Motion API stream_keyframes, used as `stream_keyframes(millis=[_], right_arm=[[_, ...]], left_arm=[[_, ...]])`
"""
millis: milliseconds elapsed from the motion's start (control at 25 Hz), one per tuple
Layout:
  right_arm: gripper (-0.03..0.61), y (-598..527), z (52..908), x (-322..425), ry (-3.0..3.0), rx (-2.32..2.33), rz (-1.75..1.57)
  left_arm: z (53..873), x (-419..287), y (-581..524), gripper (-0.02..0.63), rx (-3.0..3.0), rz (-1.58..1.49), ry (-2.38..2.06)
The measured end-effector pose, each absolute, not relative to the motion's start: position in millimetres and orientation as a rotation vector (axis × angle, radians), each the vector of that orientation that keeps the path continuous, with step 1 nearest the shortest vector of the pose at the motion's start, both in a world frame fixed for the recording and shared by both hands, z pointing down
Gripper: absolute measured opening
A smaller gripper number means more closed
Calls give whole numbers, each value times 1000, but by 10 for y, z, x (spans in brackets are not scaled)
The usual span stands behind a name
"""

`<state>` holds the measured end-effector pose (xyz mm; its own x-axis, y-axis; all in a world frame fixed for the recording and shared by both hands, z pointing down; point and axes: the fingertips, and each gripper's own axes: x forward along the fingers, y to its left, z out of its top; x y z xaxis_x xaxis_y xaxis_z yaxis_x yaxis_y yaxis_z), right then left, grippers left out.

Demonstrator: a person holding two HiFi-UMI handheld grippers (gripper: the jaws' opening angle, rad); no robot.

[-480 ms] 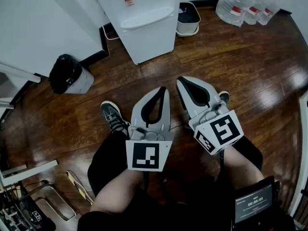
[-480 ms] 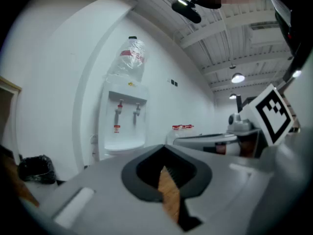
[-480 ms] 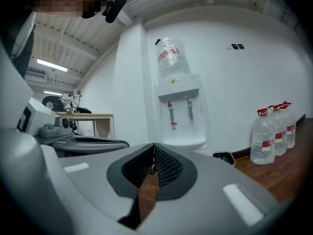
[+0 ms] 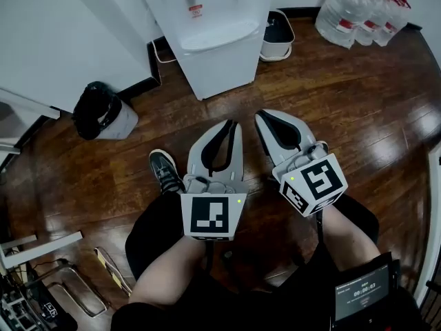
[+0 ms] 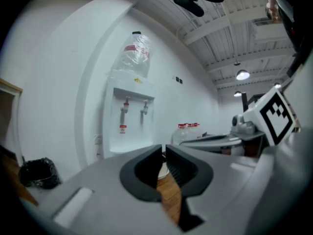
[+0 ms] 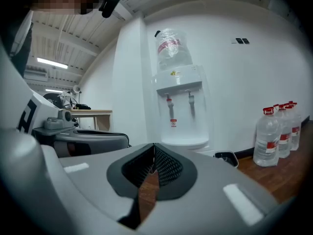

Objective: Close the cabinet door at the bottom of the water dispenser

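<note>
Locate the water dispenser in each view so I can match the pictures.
Head view: the water dispenser stands at the top centre, seen from above.
Left gripper view: the dispenser is left of centre, seen from the front.
Right gripper view: the dispenser is just right of centre, seen from the front.
Shared landmark: the red-capped water bottles, to the dispenser's right in all three.

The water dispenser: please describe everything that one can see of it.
The water dispenser is a tall white cabinet, plastic by its look, upright on the wooden floor against a white wall. A clear bottle with a red label sits on top. Below are two taps, one red, a small red-and-white sticker and a drip ledge. In the head view its lower front shows no door standing open. A small bin stands beside it.
</note>
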<state>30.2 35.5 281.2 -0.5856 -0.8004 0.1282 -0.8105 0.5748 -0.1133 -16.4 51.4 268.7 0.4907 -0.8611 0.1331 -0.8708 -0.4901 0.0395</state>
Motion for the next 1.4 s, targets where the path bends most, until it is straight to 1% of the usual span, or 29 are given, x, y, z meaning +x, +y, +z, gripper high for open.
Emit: stream_keyframes(millis=[480, 600, 720, 880, 1120, 1280, 1400], right_arm=[[5, -278, 2924, 404, -2693, 1389, 325], [6, -464, 3025, 438, -2673, 1365, 336], [9, -696, 3156, 491, -2643, 1356, 354], [47, -1007, 3386, 571, -2591, 1312, 378], [48, -1590, 3520, 616, -2573, 1245, 314], [48, -1867, 3523, 734, -2554, 1266, 317], [51, -2085, 3703, 876, -2499, 1266, 346]], left_arm=[[2893, -321, -131, 78, 2531, 198, -1566], [2970, -333, -280, 100, 2499, 223, -1551], [2973, -362, -472, 100, 2472, 223, -1552], [3043, -396, -798, 100, 2454, 231, -1563], [3225, -348, -1329, 100, 2469, 292, -1536], [3317, -189, -1384, 100, 2469, 331, -1485], [3444, -101, -1400, 100, 2507, 408, -1435]])
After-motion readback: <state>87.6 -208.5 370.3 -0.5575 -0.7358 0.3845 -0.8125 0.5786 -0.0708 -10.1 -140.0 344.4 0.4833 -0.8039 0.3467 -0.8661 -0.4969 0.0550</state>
